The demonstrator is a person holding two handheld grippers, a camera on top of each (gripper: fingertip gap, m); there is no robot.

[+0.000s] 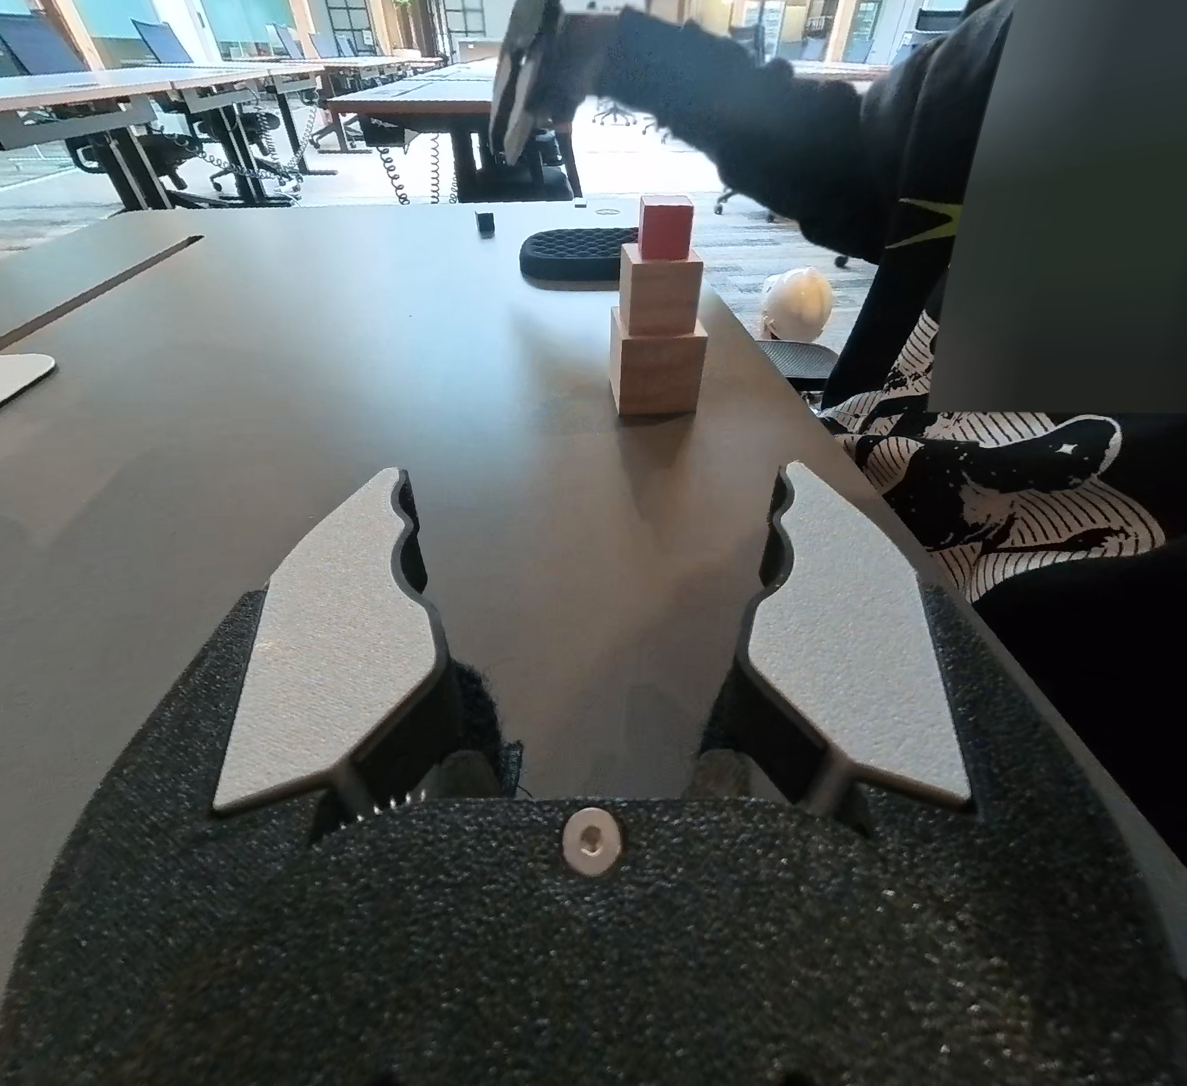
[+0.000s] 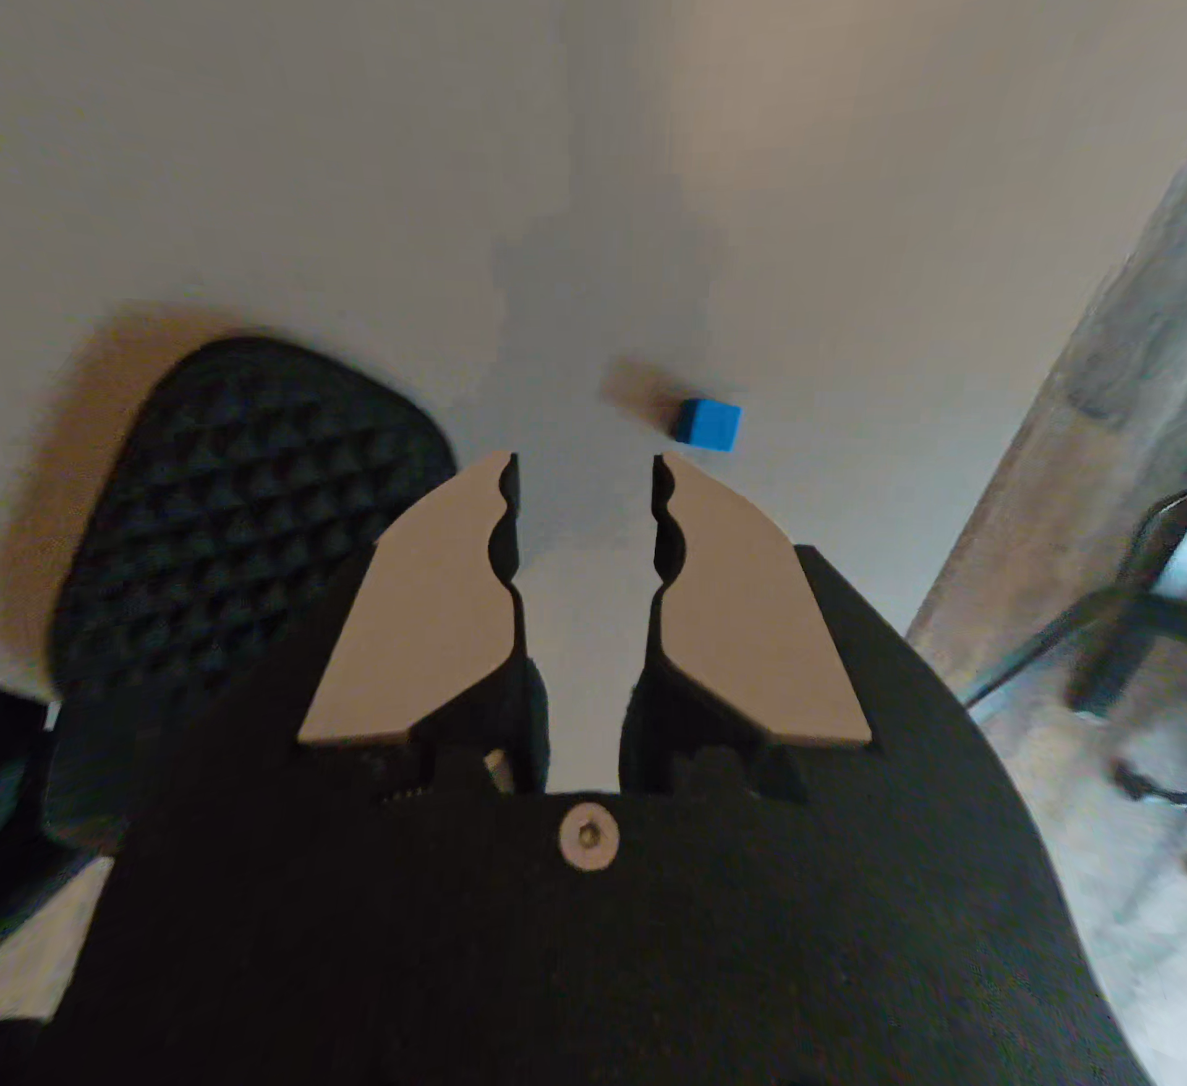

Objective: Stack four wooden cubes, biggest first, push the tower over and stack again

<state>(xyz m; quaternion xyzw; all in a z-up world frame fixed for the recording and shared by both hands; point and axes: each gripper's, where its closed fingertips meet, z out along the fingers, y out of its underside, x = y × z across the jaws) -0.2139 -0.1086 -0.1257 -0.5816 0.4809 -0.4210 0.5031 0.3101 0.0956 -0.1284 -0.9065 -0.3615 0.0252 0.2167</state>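
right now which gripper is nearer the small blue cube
Right. The right gripper hangs open just above the blue cube, which lies slightly off its right fingertip. The left gripper rests low, far back across the table.

Right gripper looks steeply down at the grey table, jaws parted with bare tabletop in the gap, nothing held. Small blue cube sits on the table just ahead and right of the right fingertip, not touching it. Black honeycomb-textured pad lies flat at left, partly under the gripper body. Table edge runs diagonally at far right, blurred floor and a dark chair base beyond.
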